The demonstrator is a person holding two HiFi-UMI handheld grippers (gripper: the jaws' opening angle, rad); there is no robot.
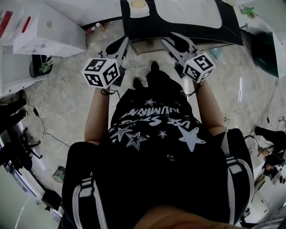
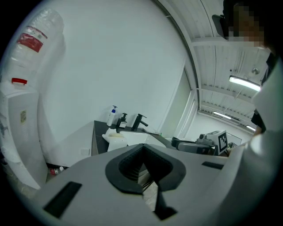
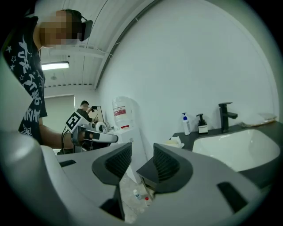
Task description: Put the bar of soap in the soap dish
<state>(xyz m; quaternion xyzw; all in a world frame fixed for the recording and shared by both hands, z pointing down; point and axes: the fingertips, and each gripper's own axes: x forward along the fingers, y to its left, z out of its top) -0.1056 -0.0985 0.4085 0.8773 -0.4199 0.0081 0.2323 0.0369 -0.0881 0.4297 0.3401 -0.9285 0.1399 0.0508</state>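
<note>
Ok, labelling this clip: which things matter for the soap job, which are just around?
Job: pale bar of soap, white soap dish, open right gripper, shut left gripper.
Around: white pump bottle, black tap, white sink basin, clear water-dispenser bottle.

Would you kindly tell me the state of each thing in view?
Left gripper: closed, empty.
Right gripper: open, empty.
Faucet: no water running.
Pump bottle: upright.
Soap dish: on the counter, holding a tan bar.
Water jug: mounted on the dispenser.
</note>
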